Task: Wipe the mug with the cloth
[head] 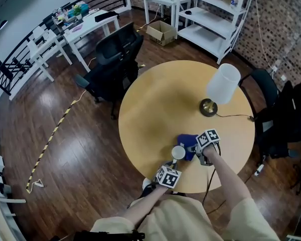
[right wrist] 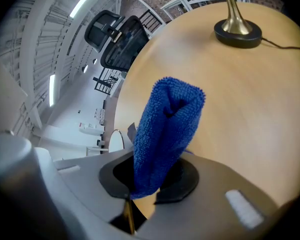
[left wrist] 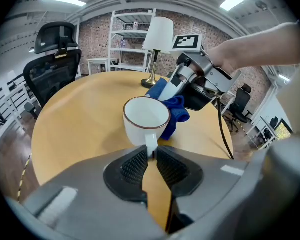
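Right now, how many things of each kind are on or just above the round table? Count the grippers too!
Mug: 1
Cloth: 1
Lamp: 1
Grippers: 2, the left gripper and the right gripper
Total: 5

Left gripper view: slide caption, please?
Left gripper grips the mug by its handle; right gripper holds a cloth beside it.
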{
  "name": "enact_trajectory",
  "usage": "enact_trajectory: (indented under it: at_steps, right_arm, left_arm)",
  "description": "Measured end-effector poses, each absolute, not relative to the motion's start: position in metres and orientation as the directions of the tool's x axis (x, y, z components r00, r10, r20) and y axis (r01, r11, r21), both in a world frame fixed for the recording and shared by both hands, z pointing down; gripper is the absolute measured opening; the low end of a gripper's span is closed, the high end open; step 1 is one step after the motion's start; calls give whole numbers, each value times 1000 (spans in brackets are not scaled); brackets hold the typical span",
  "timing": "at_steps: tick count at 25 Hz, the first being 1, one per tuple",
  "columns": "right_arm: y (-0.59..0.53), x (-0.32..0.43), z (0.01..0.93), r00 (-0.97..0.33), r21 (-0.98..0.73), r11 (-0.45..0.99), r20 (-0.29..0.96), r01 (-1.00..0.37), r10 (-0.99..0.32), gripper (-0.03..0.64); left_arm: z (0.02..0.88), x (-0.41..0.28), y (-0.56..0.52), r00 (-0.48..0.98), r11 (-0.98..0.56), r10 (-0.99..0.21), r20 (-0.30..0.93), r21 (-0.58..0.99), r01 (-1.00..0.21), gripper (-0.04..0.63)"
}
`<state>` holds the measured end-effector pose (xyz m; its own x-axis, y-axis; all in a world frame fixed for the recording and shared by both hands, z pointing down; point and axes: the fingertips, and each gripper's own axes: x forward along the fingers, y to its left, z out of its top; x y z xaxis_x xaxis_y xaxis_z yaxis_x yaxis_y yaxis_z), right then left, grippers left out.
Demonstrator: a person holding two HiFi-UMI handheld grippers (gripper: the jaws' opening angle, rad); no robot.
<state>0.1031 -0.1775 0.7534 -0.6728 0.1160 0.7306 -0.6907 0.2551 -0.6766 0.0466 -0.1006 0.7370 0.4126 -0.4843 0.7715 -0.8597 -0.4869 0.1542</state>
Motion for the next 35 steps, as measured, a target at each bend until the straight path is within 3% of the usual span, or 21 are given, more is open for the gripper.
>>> enact_trajectory:
  at_steps: [16, 35]
  right_arm:
    - [-159, 108, 752, -659, -650, 244, 750, -719, 55, 52]
    - [-129, 98, 749, -671, -664, 281, 737, -693, 85, 52]
  left_arm:
    - [736, 48, -100, 425, -488, -470, 773, 174, -856, 51]
    - [738, 49, -101, 435, -482, -469, 768, 189, -855, 51]
